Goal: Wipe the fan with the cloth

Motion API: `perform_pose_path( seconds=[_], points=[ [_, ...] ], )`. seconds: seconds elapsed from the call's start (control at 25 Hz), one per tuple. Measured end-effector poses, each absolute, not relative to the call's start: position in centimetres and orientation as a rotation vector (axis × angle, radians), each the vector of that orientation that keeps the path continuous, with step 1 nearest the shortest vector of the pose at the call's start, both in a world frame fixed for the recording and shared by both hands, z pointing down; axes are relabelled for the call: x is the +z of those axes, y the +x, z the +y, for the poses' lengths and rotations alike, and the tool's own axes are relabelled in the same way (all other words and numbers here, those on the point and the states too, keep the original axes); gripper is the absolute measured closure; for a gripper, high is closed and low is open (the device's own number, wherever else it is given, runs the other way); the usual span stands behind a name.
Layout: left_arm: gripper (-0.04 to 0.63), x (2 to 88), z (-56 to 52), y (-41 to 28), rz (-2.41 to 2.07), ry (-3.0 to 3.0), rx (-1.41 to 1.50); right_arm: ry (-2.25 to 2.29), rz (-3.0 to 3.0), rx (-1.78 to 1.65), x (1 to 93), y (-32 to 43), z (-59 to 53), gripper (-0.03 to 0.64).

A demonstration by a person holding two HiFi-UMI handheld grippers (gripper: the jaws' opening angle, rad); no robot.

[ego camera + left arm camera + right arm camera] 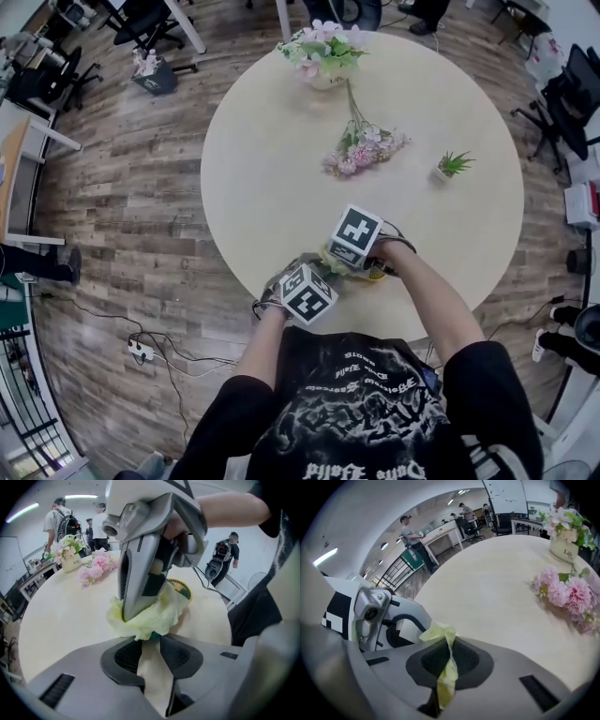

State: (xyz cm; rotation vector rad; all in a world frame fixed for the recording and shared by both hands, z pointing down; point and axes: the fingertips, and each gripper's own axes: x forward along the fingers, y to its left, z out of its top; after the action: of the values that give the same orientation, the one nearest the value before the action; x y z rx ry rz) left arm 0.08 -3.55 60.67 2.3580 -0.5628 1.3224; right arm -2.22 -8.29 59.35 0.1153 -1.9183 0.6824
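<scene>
Both grippers meet at the near edge of the round table [272,178]. My right gripper [449,649] is shut on a pale yellow cloth [446,677], which runs up between its jaws. In the left gripper view the right gripper [127,615] presses that cloth [157,613] down over a small fan, whose yellow-green grille [183,588] peeks out behind. My left gripper [150,639] has its jaws narrowly apart, their tips closed on a green part of the fan [152,635] under the cloth. From the head view, the marker cubes hide most of the fan [378,273].
A vase of flowers [323,54] stands at the table's far side, a pink flower sprig [364,148] lies mid-table, and a small potted plant [454,166] sits to the right. Office chairs, desks and people are around the room. A power strip [141,349] lies on the floor.
</scene>
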Motion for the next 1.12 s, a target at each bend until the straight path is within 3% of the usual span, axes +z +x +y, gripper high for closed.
perform_pose_path(
  seconds=[0.2, 0.48, 0.68, 1.12],
  points=[
    [0.468, 60.7, -3.9, 0.0, -0.656, 2.304, 1.266, 0.21, -1.968, 0.7, 58.8, -3.0, -8.6, 0.595],
    [0.474, 60.4, -3.8, -0.8, -0.787, 2.315, 1.198, 0.386, -2.232, 1.034, 54.0, -1.9, -9.3, 0.595],
    [0.354, 59.7, -3.8, -1.7, -0.826, 2.39, 1.255, 0.694, -2.433, 1.218, 50.0, 3.5, -10.7, 0.595],
    [0.333, 57.3, -4.3, 3.0, -0.452, 2.863, 1.645, 1.478, -2.546, 1.415, 45.2, 19.2, -9.5, 0.595]
  ],
)
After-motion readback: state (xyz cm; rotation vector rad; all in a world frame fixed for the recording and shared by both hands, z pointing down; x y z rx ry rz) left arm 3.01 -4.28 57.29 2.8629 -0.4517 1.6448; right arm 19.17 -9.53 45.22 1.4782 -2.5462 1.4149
